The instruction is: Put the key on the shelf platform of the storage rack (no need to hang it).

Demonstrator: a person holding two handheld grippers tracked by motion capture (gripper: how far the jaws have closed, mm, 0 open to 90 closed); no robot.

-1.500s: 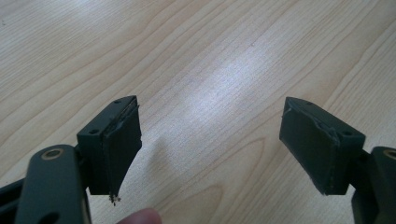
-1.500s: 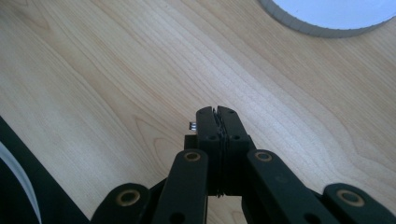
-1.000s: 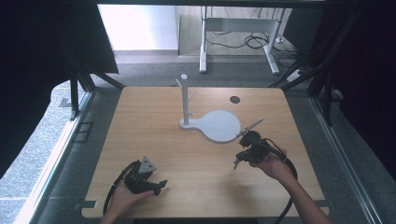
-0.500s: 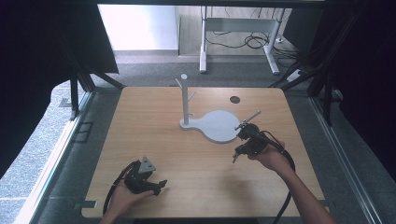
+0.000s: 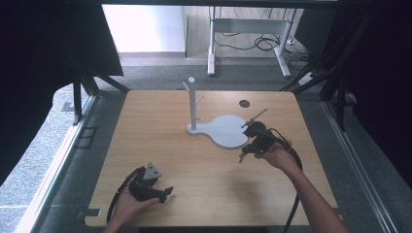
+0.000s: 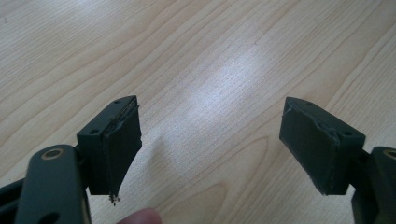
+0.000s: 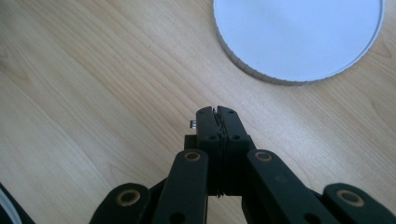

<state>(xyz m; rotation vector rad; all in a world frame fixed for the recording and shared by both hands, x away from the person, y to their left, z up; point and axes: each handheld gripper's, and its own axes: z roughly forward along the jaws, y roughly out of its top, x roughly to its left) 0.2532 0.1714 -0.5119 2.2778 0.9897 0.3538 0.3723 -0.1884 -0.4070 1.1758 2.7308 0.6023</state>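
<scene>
Two hand-held grippers over a wooden table, one spread wide, one clenched on nothing.

The left gripper [image 5: 163,192] is sitting low at the table's [image 5: 155,126] near edge with its jaws spread wide apart, nothing between them, bare wood grain showing under its pads [image 6: 122,140]. The right gripper [image 7: 217,115] is hovering just beside the round white base [image 7: 299,37] of a white peg stand [image 5: 193,104], its jaws pressed flat together and empty. A dark round hole [image 5: 244,103] is showing in the tabletop beyond. Behind the table, cables [image 5: 260,43] are lying on the floor around white desk legs [image 5: 212,48].
</scene>
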